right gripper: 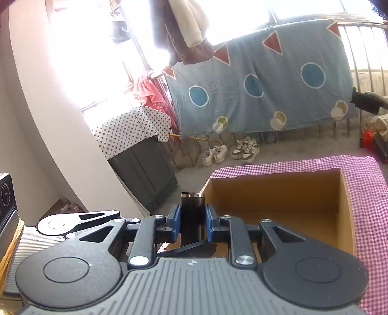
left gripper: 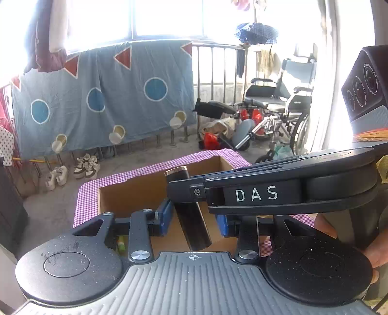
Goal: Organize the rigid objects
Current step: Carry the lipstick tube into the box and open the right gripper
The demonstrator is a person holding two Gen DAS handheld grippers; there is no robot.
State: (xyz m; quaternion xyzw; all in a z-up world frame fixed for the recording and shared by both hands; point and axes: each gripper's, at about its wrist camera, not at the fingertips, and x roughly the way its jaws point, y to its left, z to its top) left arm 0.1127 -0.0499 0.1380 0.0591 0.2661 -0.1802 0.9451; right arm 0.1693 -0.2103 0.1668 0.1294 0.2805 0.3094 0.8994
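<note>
- The left gripper (left gripper: 194,219), nearest the lens, shows blue pads standing off either side of a dark cylinder (left gripper: 192,224); whether they pinch it I cannot tell.
- The right gripper (right gripper: 192,224) pinches that cylinder above the cardboard box (right gripper: 344,208).
- Step, I judge: carrying it to the box; next, lower and release inside.

Strong daylight is admitted through wide windows (left gripper: 167,17). A blue quilt with circles and red triangles (left gripper: 101,97) is draped over a metal railing (left gripper: 218,70). White sneakers (right gripper: 230,151) are set on the grey concrete floor (left gripper: 48,208).
</note>
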